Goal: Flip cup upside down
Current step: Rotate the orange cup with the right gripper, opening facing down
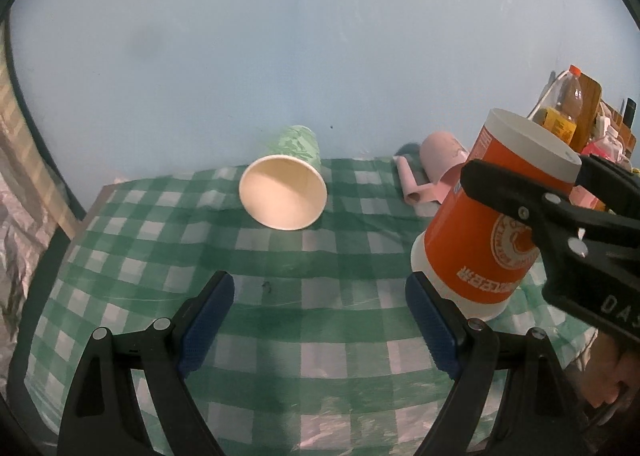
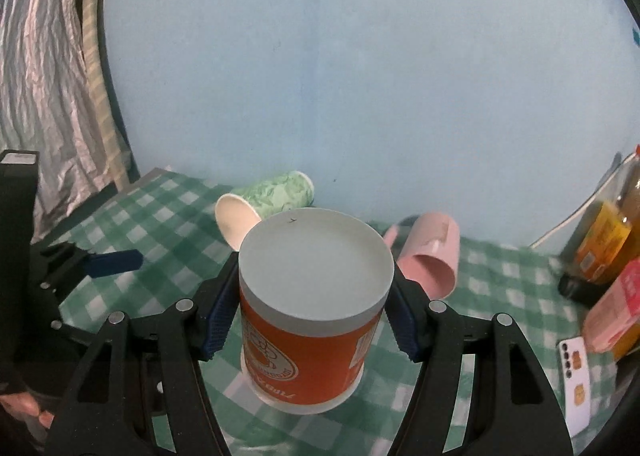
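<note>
An orange and white paper cup [image 2: 312,308] is upside down, its flat white base up. My right gripper [image 2: 310,296] is shut on it near the base and holds it over the green checked cloth [image 2: 132,216]. In the left wrist view the cup [image 1: 492,224] tilts slightly, its rim end low at the cloth; I cannot tell whether it touches. My left gripper [image 1: 320,320] is open and empty, just left of the cup, and its blue pad shows in the right wrist view [image 2: 116,261].
A green patterned cup [image 1: 288,188] lies on its side at the back, mouth toward me. A pink cup [image 2: 432,256] lies on its side to the right. Bottles [image 2: 604,240], a pink carton [image 2: 616,312] and a phone [image 2: 576,380] stand at the far right. A blue wall is behind.
</note>
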The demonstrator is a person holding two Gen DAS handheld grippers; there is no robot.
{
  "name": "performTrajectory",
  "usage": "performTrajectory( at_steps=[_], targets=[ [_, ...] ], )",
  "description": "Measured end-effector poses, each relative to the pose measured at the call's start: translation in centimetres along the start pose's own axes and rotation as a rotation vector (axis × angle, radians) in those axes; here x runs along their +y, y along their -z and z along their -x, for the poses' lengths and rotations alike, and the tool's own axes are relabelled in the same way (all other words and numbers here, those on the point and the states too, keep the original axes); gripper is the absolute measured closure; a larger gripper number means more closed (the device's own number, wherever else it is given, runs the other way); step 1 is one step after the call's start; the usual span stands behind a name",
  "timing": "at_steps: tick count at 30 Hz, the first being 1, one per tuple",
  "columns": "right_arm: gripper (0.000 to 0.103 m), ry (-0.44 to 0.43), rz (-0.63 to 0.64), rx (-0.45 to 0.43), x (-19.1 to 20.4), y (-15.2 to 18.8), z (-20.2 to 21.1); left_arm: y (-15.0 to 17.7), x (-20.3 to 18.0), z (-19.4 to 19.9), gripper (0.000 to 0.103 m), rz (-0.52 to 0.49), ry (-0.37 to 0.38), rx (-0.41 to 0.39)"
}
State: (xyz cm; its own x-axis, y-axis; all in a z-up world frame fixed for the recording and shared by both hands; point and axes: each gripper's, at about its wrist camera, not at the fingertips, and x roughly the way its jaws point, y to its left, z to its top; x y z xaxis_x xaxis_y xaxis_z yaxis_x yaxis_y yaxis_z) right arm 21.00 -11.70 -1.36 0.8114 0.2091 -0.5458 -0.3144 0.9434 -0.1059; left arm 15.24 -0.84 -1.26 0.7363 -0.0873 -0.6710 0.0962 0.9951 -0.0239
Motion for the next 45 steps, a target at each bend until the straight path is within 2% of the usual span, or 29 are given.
performTrajectory(
  at_steps=[5,11,25,40,45],
  targets=[
    [0.036,0.018,0.002,-0.010,0.2,0.3,-0.1,0.4,0.5,0.3,0.014,0.014,-0.005,-0.016],
    [0.036,0.027,0.007,0.021,0.3,0.9,-1.4,0.7,0.9,0.2,0.014,0.031,-0.003,-0.015],
    [0.036,0.060,0.015,0.014,0.3,2.3,-2.7,1.2,0.8,-0.4,0.014,0.023,-0.013,0.000],
    [0.036,0.011,-0.041,0.005,-0.3,3.4,-2.2,2.2,1.2,-0.6,0.014,0.035,-0.018,0.013],
    [0.036,-0.016,-0.048,-0.046,-0.1,3.5,-0.7,2.7,1.4,0.5,0.011,0.050,-0.032,-0.020]
  ],
)
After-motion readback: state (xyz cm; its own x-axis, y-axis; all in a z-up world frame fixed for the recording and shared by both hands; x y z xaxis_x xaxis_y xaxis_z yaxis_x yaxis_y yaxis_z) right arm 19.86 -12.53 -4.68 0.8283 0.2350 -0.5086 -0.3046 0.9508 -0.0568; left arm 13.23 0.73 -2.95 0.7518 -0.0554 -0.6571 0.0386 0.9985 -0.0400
